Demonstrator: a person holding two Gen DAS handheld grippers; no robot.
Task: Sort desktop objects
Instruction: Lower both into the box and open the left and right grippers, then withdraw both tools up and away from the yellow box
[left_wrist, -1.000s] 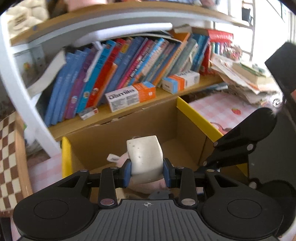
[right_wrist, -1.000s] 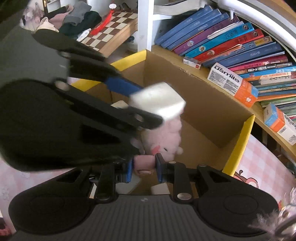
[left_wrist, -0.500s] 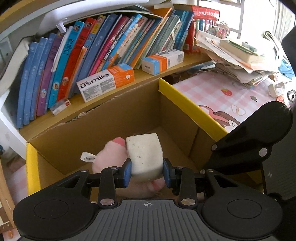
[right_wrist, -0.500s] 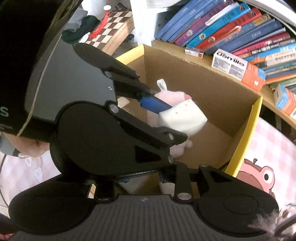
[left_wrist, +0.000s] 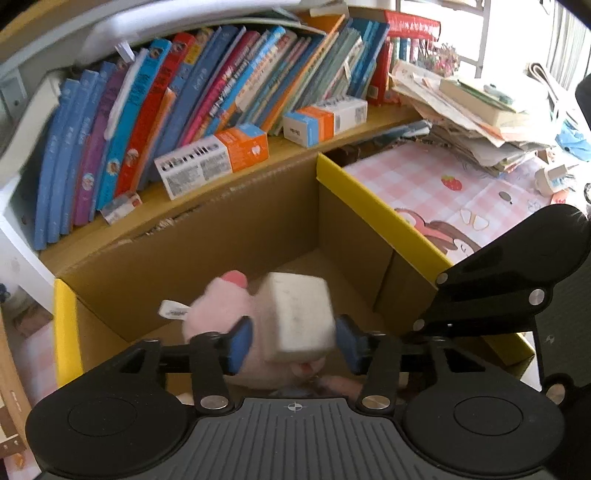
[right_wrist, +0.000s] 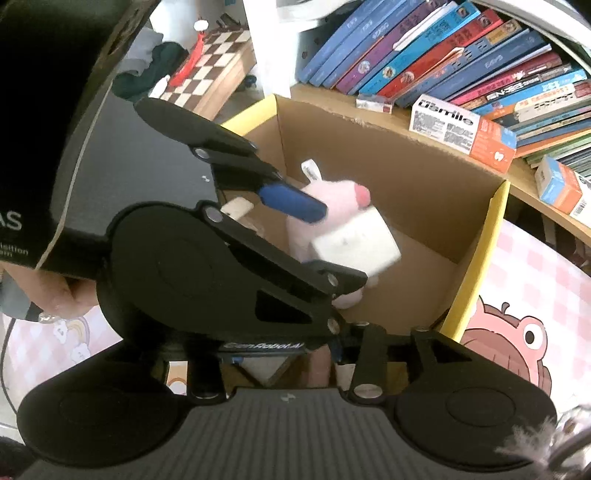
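My left gripper (left_wrist: 293, 341) has just been opening; the white block (left_wrist: 297, 317) sits loose between the pads, cardboard box (left_wrist: 236, 236) straight below.

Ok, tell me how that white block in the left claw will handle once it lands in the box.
The white foam block looks pitted and round-edged, so probably light and squashy. It will likely bounce softly off the pink plush toy, not break. Flat faces suggest it settles rather than rolls inside the cardboard box.
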